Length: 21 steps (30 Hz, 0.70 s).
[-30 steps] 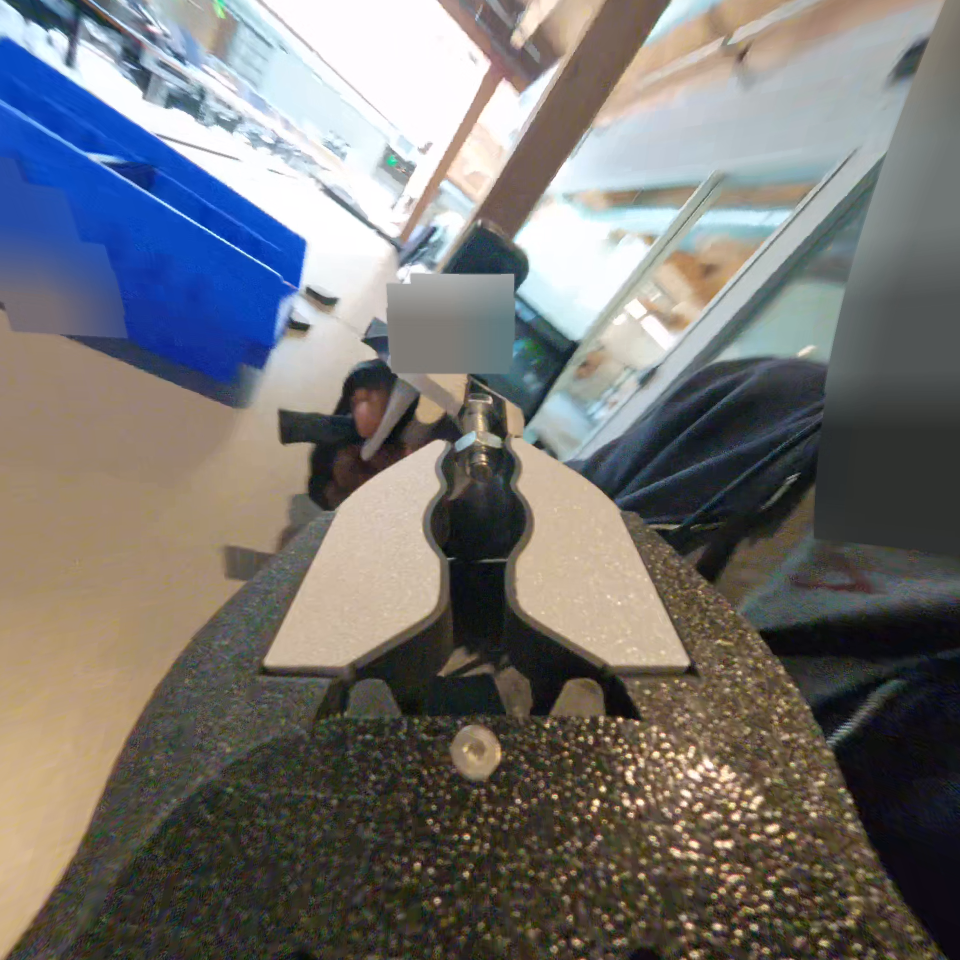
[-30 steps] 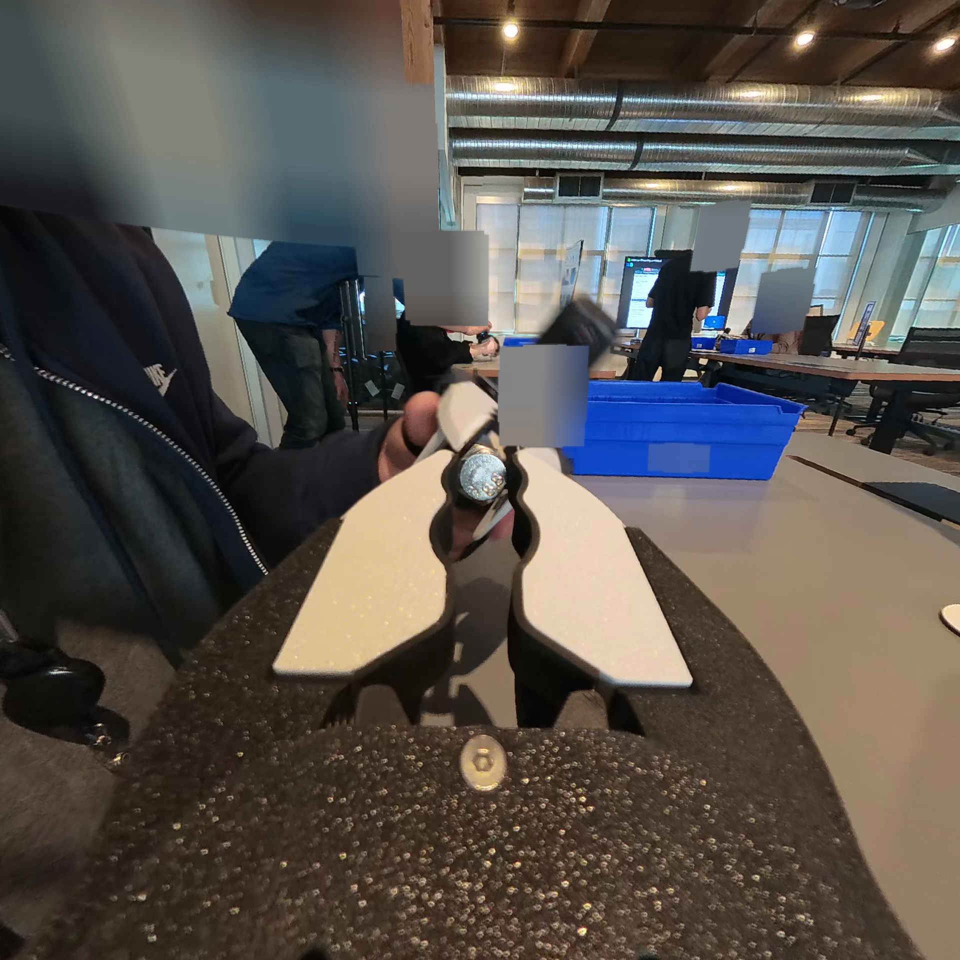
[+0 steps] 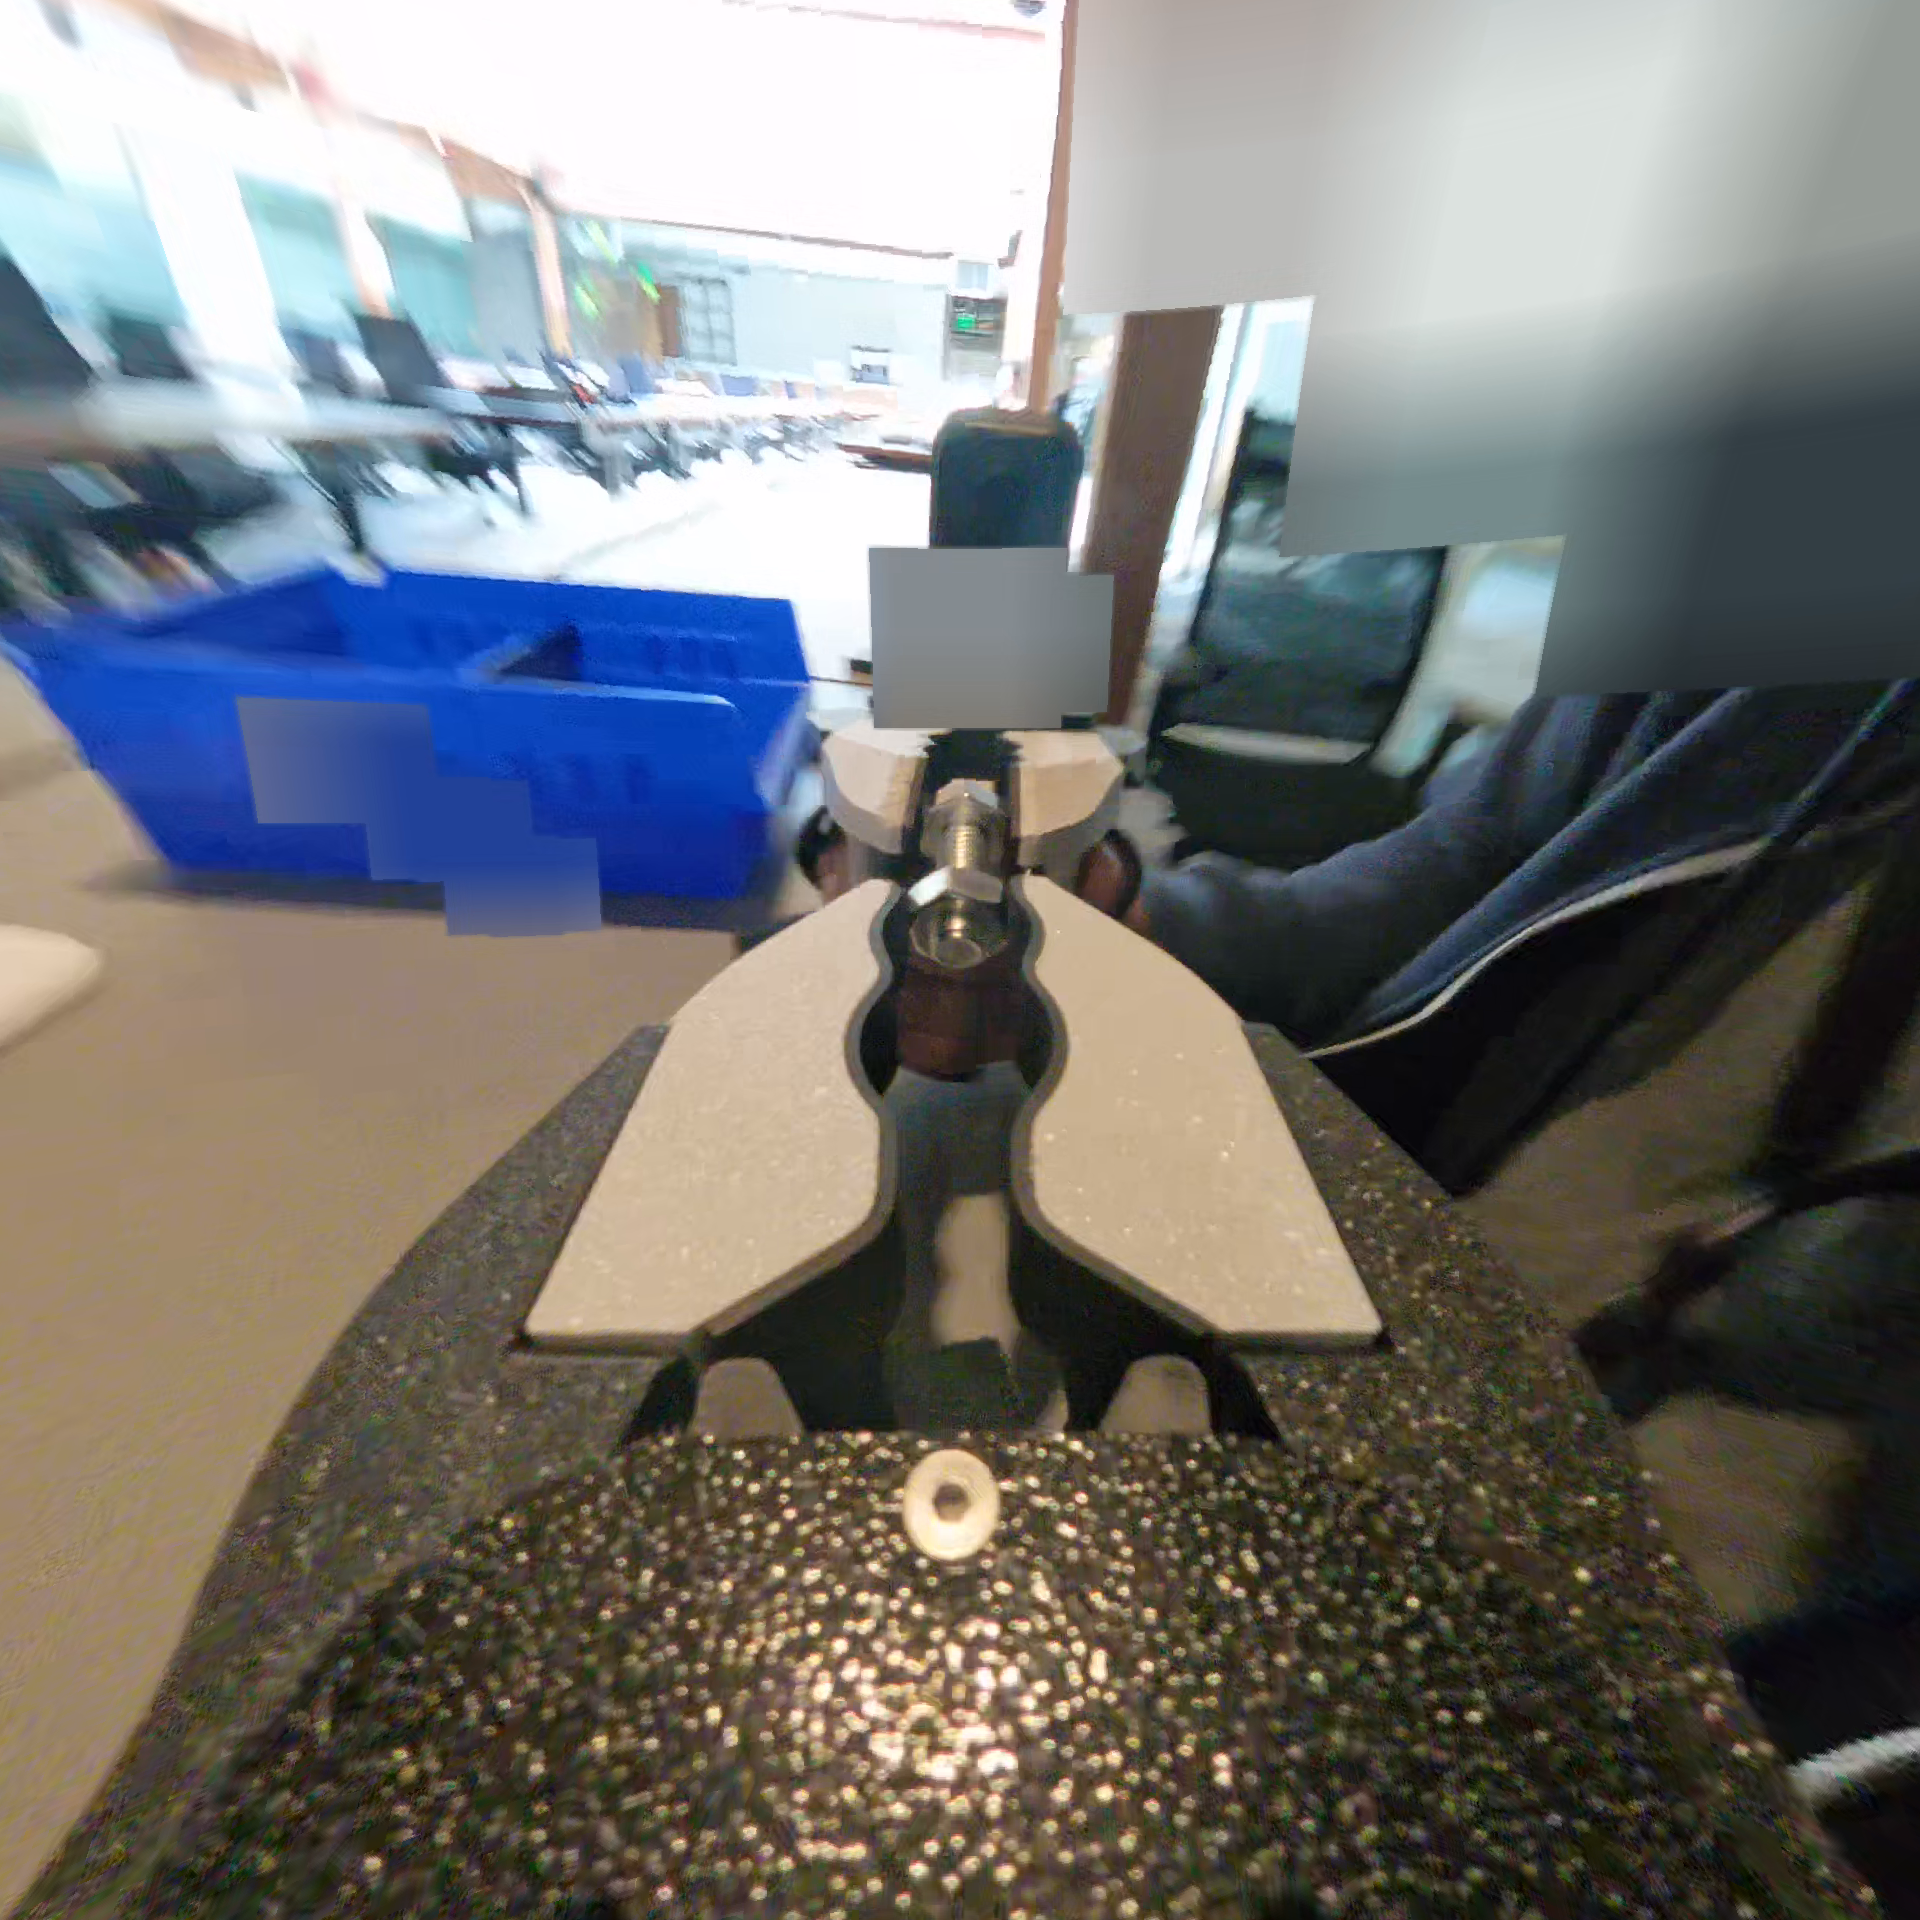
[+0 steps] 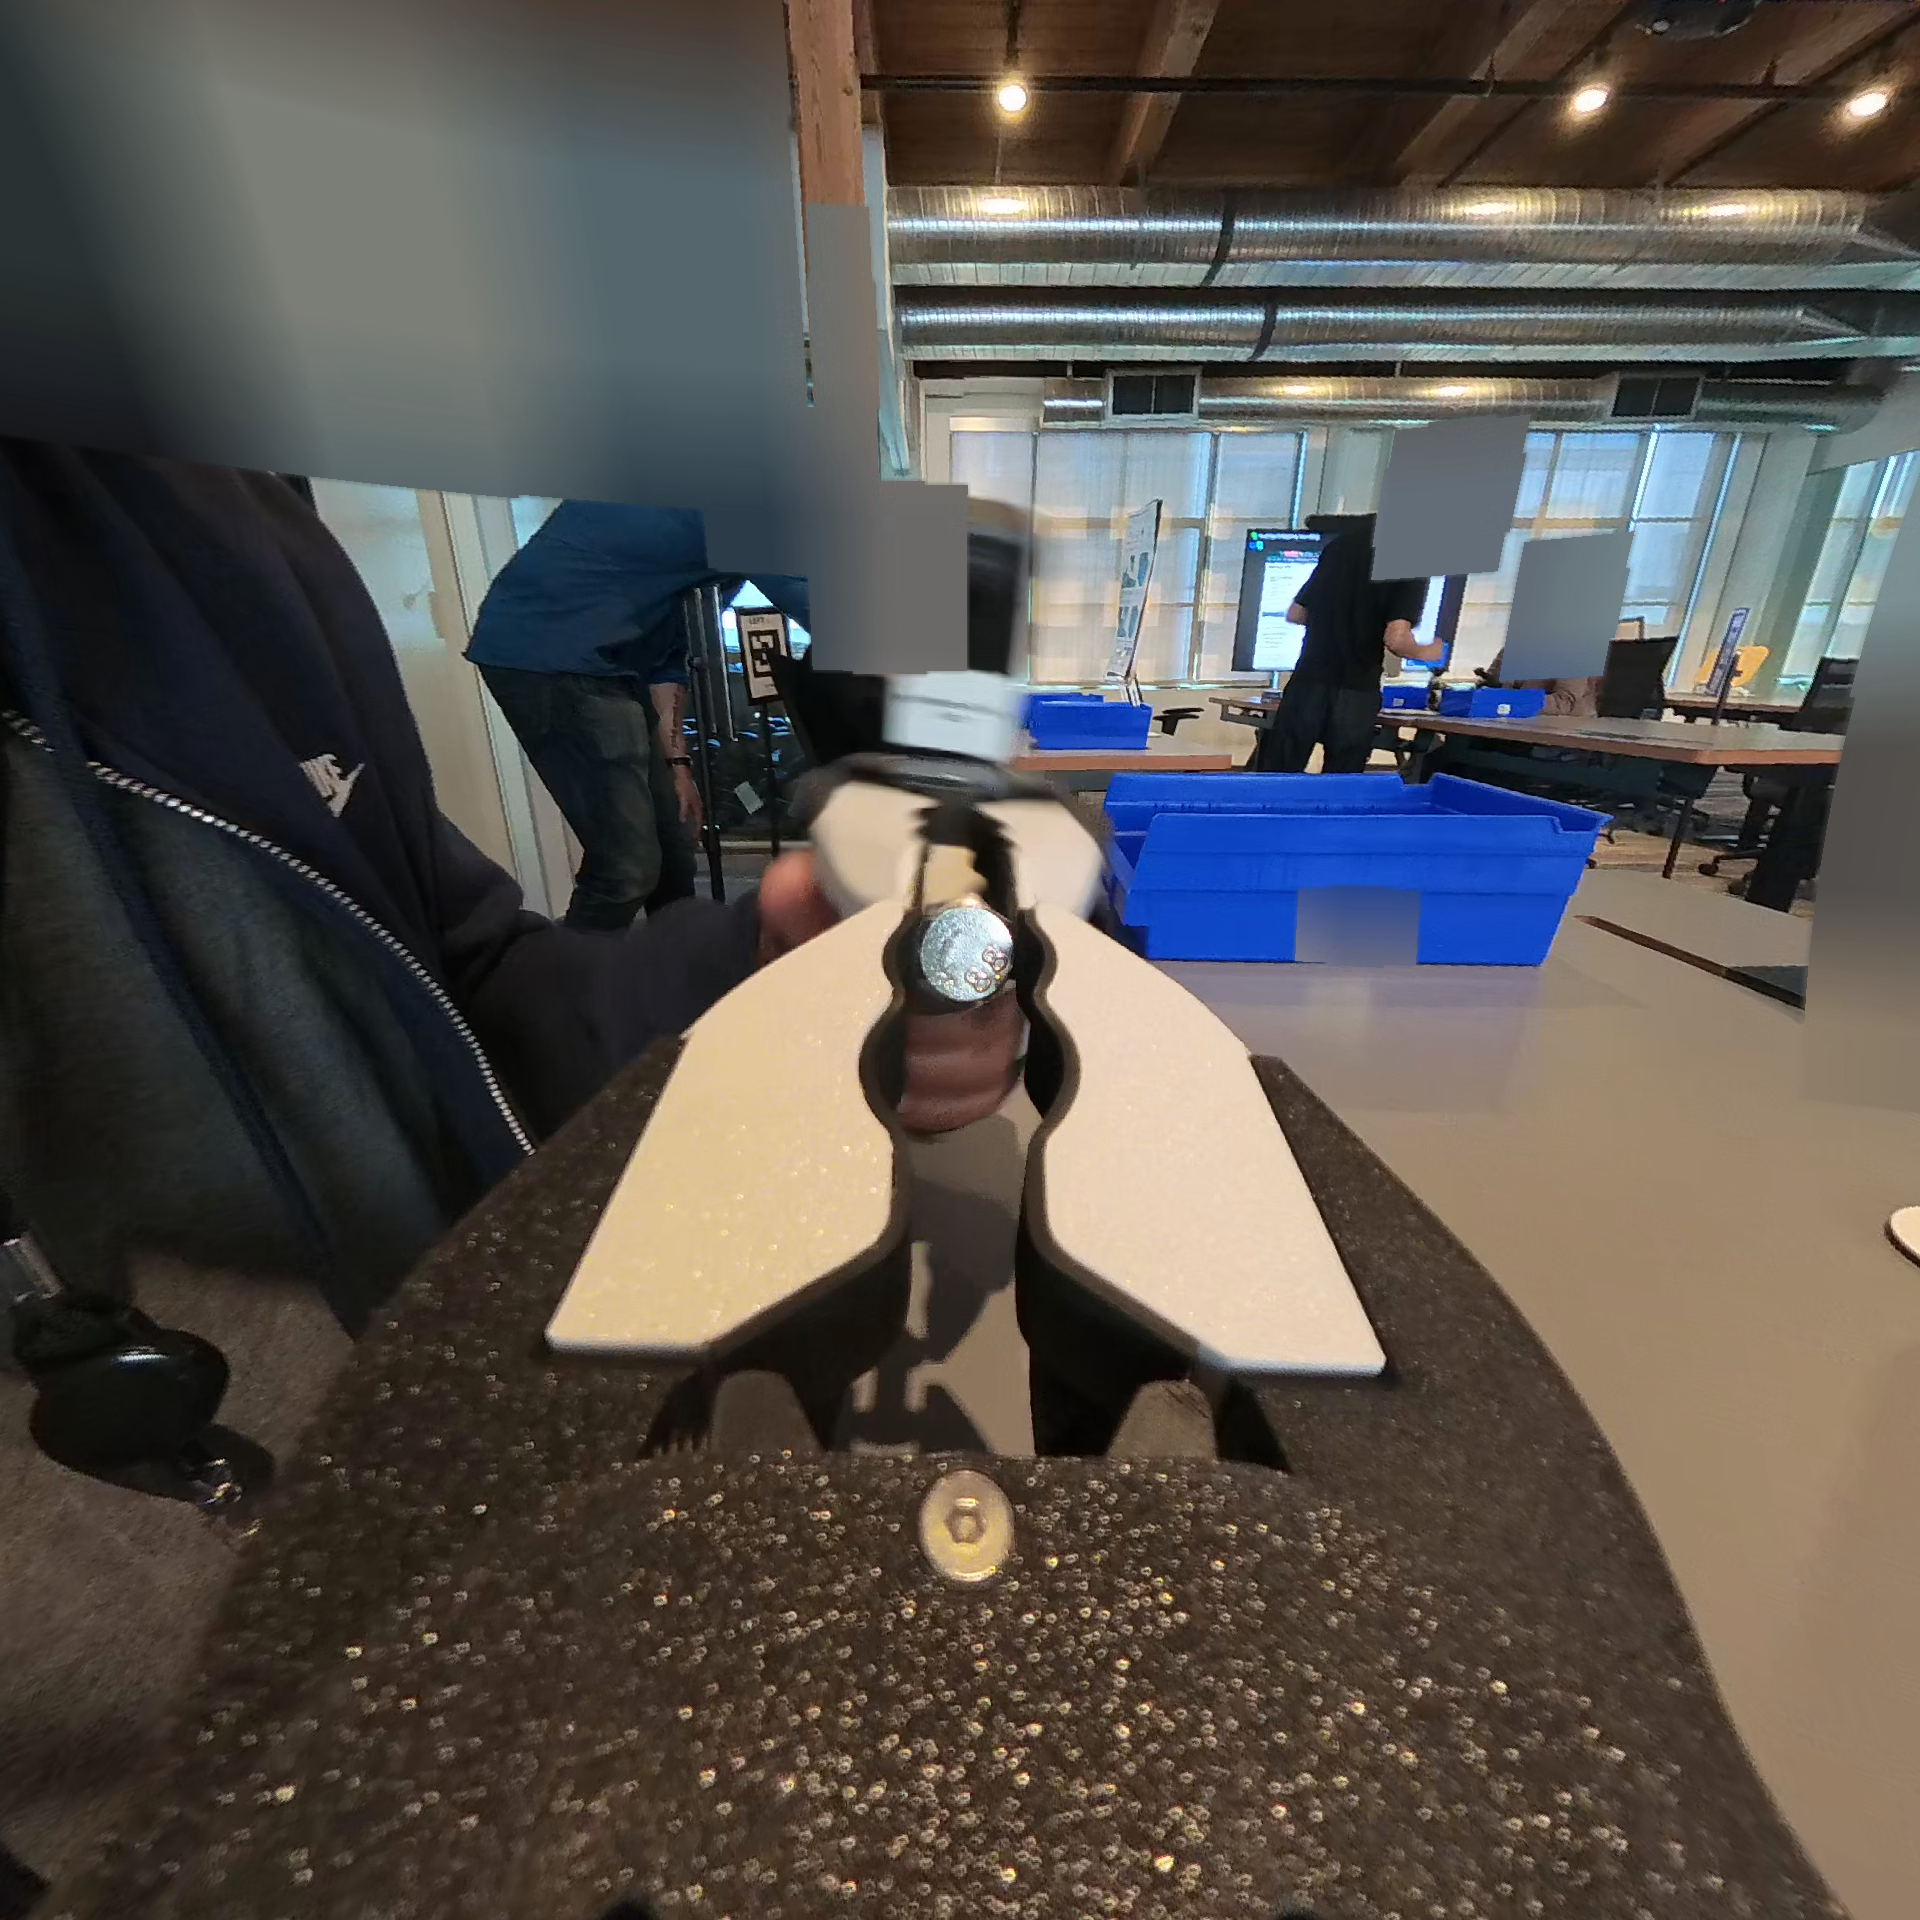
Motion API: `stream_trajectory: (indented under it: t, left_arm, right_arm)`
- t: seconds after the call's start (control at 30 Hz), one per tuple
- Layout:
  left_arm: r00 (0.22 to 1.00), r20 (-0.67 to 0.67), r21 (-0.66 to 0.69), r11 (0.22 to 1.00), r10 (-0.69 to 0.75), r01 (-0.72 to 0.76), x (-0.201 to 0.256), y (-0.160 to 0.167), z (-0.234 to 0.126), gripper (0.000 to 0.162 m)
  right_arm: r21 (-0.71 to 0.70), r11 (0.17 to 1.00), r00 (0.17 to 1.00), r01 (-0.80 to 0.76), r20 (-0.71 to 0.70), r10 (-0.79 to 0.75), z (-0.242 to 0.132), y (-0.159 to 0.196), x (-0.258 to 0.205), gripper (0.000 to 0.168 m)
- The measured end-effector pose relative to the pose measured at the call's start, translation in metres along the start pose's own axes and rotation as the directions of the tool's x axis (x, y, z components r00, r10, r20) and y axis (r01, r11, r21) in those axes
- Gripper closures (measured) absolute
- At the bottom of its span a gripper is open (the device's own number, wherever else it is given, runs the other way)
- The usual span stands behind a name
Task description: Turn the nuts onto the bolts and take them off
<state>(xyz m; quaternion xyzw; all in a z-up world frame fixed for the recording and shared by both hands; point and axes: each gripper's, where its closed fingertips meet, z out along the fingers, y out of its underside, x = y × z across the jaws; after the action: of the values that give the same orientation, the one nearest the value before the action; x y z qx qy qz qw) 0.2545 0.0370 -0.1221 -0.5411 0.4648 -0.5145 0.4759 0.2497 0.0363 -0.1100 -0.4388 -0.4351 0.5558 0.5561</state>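
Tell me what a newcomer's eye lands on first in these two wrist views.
First, the bolt, its round head facing the right wrist camera, pinched between the right gripper fingers. In the left view, the left gripper clamps the hex nut on the bolt's threaded shank, the two grippers meeting tip to tip. Behind them sits a blue bin on the grey table.

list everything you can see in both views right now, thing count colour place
bolt: one, silver, head clamped at the right gripper's tips, threaded shank pointing at the left gripper
nut: one, silver, on the bolt's thread, at the left gripper's tips
bin: one nearby, blue, on the table behind the grippers; more far back
table: one, grey, under the grippers
bystanders: two clearly seen, dark clothes, standing in the background
jacket: one, navy, on the person holding the grippers
left gripper: grey fingers, shut on the nut
right gripper: grey fingers, shut on the bolt
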Motion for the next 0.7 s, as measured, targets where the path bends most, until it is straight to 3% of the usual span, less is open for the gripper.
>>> stream_trajectory:
  t: [0.03, 0.1, 0.17, 0.23, 0.33, 0.43, 0.5, 0.57, 0.7]
  left_arm:
    - [0.985, -0.056, 0.004, 0.987, -0.163, 0.163, 0.001, -0.001, 0.0, 0.145]
    - [0.877, -0.173, -0.005, 0.891, -0.447, 0.453, 0.002, -0.002, -0.001, 0.145]
    - [0.797, -0.258, 0.026, 0.821, -0.546, 0.571, 0.002, -0.004, -0.003, 0.145]
    - [0.788, -0.293, 0.05, 0.815, -0.541, 0.578, 0.002, -0.006, -0.003, 0.142]
    - [0.878, -0.263, 0.087, 0.896, -0.401, 0.435, 0.005, -0.011, -0.004, 0.115]
    - [0.996, -0.031, 0.117, 0.99, -0.081, 0.084, -0.007, -0.01, -0.006, 0.113]
    - [0.979, 0.093, 0.095, 0.977, 0.181, -0.19, -0.009, -0.011, -0.008, 0.118]
    - [0.92, 0.142, 0.044, 0.926, 0.365, -0.374, -0.005, -0.009, -0.007, 0.123]
    - [0.848, 0.158, -0.008, 0.86, 0.505, -0.511, -0.001, -0.004, -0.004, 0.13]
  right_arm:
    - [0.001, 1.0, 1.0, 0.003, 0.001, -0.003, 0.0, 0.0, 0.0, 0.151]
    - [-0.004, 1.0, 1.0, 0.009, 0.0, -0.009, 0.001, 0.0, -0.001, 0.151]
    - [-0.005, 1.0, 1.0, 0.011, -0.003, -0.011, 0.001, 0.0, 0.0, 0.151]
    - [0.0, 1.0, 1.0, 0.009, -0.009, -0.009, 0.0, 0.0, 0.001, 0.152]
    - [0.012, 1.0, 1.0, 0.002, -0.013, -0.002, -0.002, -0.002, 0.002, 0.152]
    - [0.016, 1.0, 1.0, -0.004, -0.009, 0.004, -0.002, -0.002, 0.002, 0.152]
    - [0.017, 1.0, 1.0, -0.005, -0.007, 0.005, -0.002, -0.003, 0.002, 0.152]
    - [0.019, 1.0, 1.0, -0.008, -0.005, 0.008, -0.002, -0.003, 0.002, 0.151]
    - [0.018, 1.0, 1.0, -0.009, -0.003, 0.009, -0.001, -0.003, 0.001, 0.151]
